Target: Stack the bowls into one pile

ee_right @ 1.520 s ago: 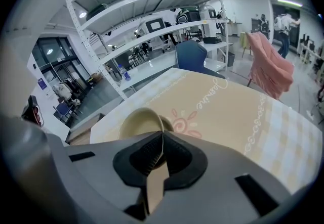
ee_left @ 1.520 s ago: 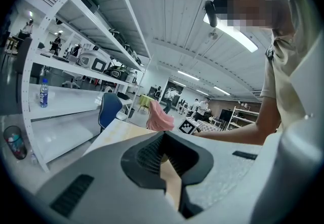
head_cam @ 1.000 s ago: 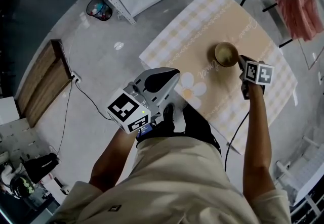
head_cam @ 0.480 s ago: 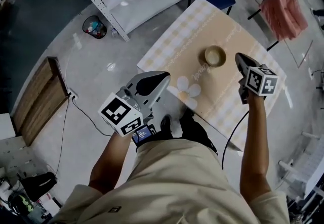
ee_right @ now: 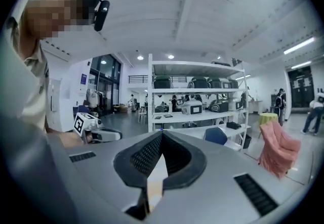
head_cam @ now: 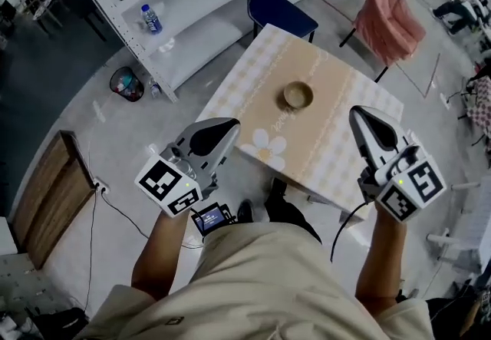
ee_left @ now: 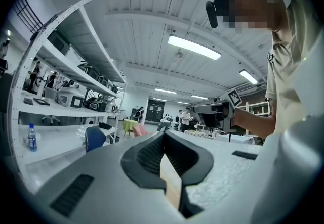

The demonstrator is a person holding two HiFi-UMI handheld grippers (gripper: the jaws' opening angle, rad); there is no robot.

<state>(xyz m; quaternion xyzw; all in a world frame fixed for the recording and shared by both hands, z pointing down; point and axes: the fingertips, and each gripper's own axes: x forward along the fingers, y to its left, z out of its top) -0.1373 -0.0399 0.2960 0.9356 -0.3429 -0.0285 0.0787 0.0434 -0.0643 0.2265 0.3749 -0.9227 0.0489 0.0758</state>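
bowl pile (head_cam: 298, 94) sits alone near the middle of the checked surface (head_cam: 343, 148); number of nested bowls not readable from above, no loose bowl in sight. left tongs (head_cam: 229, 127) clenched, empty, off the near edge. right tongs (head_cam: 359, 113) have just been closing; pads now together, nothing between them, well apart from the pile. judgement: stacking looks complete. next move likely calls only for checking that the pile stands square; no further grasp needed.
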